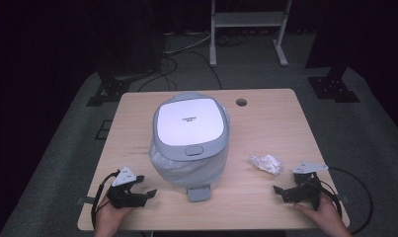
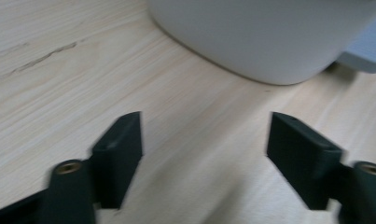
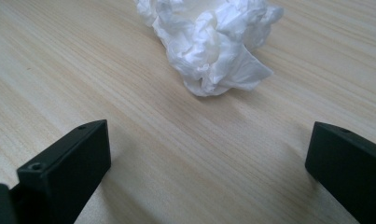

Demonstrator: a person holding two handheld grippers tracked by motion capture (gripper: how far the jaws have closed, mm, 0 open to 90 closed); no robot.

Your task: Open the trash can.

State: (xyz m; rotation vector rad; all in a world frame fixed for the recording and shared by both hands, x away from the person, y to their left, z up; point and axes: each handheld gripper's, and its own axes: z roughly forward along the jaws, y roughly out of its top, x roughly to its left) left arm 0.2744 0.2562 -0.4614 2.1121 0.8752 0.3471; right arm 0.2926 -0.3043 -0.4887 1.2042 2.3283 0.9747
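The crumpled wad (image 3: 212, 44), lying near the table's (image 1: 265, 207) right front edge just ahead of my right gripper (image 1: 290, 191), looks light, soft and crushable, so I would pinch it across its bulk. Both right and left gripper (image 1: 137, 193) jaws stand spread and empty. The bin (image 1: 189, 140) at mid-table stands well clear of the wad.

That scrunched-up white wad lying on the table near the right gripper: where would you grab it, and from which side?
Probably across the middle of the crumpled white wad, coming in low from the person's side, as the right gripper already faces it with jaws open and bare tabletop between. It is a soft, irregular lump with no handle, so pinching its bulk looks safer than catching the thin flap at its near edge.
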